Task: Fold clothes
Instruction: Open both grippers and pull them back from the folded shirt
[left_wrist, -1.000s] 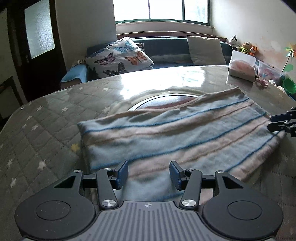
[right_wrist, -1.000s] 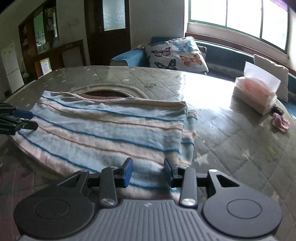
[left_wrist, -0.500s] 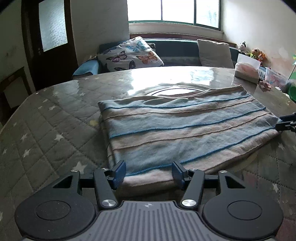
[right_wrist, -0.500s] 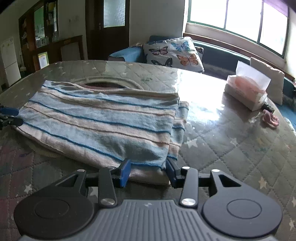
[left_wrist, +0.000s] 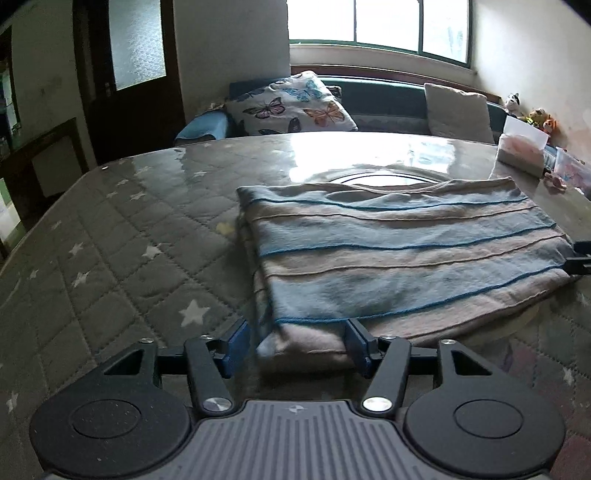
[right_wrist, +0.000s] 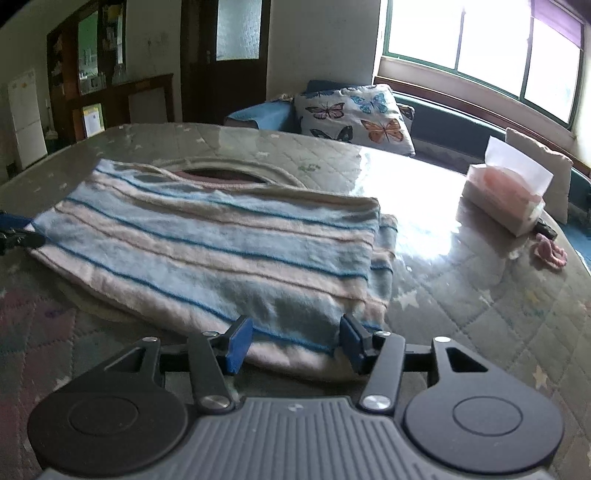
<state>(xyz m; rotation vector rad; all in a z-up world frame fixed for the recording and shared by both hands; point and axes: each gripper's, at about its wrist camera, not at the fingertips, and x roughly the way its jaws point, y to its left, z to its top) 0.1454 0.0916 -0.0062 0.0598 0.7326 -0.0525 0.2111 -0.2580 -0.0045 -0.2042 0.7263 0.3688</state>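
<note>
Striped fleece garment (left_wrist: 399, 254), folded flat rectangle, on glossy quilted tablecloth (left_wrist: 122, 254)

Folded garment (left_wrist: 402, 258) lying mid-frame on table (left_wrist: 129, 240); tissue box (right_wrist: 506, 199) at right on it; cushion (right_wrist: 354, 118) behind the table, upper centre, below window (right_wrist: 480, 48).

Room: green-framed window (right_wrist: 480, 51) admitting bright daylight; dark blue sofa (left_wrist: 388, 107) with butterfly-print cushion (left_wrist: 291, 107); dark wooden door (left_wrist: 129, 74); white walls; glossy quilted star-pattern tabletop (left_wrist: 129, 236).
</note>
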